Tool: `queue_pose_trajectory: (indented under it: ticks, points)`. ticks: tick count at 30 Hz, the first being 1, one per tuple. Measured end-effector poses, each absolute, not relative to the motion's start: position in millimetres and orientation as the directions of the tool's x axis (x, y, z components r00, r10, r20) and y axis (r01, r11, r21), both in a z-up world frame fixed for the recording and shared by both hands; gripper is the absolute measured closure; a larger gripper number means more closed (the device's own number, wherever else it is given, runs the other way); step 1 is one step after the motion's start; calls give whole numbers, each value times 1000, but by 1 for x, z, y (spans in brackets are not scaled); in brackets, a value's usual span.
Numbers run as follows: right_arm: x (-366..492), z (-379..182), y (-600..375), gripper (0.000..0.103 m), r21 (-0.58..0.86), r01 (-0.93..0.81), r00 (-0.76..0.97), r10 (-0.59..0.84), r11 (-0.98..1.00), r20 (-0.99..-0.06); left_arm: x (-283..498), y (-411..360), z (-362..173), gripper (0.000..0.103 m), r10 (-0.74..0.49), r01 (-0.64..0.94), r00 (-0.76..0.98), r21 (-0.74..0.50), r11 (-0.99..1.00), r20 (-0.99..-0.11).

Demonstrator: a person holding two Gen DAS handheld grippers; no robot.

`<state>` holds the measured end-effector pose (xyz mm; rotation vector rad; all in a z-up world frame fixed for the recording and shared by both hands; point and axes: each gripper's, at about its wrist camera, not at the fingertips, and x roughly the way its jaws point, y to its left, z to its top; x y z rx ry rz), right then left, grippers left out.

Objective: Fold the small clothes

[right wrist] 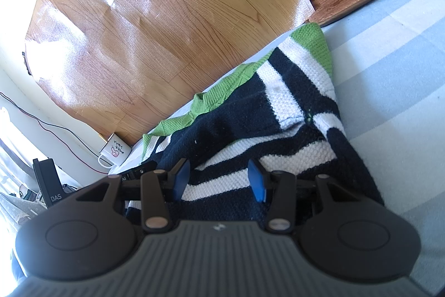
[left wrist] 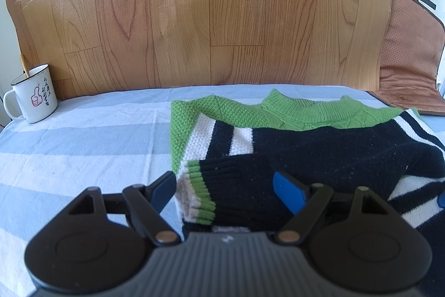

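A small knit sweater (left wrist: 319,141), black and white striped with green shoulders and collar, lies on the striped bed sheet (left wrist: 83,146). One black sleeve is folded across the body; its green-edged cuff (left wrist: 203,194) lies between the spread fingers of my left gripper (left wrist: 226,191), which is open over it. In the right wrist view the sweater (right wrist: 278,113) lies under my right gripper (right wrist: 219,180), which is open above the striped lower body. The tip of the right gripper shows at the right edge of the left wrist view.
A white enamel mug (left wrist: 32,95) with a spoon stands at the sheet's far left; it also shows in the right wrist view (right wrist: 114,152). A wood-grain board (left wrist: 194,13) leans behind the bed. A brown cushion (left wrist: 408,52) leans at the back right.
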<state>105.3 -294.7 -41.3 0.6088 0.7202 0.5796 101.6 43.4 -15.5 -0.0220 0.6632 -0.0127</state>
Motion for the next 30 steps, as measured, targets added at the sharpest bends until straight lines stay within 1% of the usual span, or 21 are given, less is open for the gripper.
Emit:
queue_pose_trajectory:
  ticks: [30]
  points:
    - [106,-42,-295,54,680,-271,614,666,681,-422,101,43,-16,26,-22,11,789,-21,1000,-614]
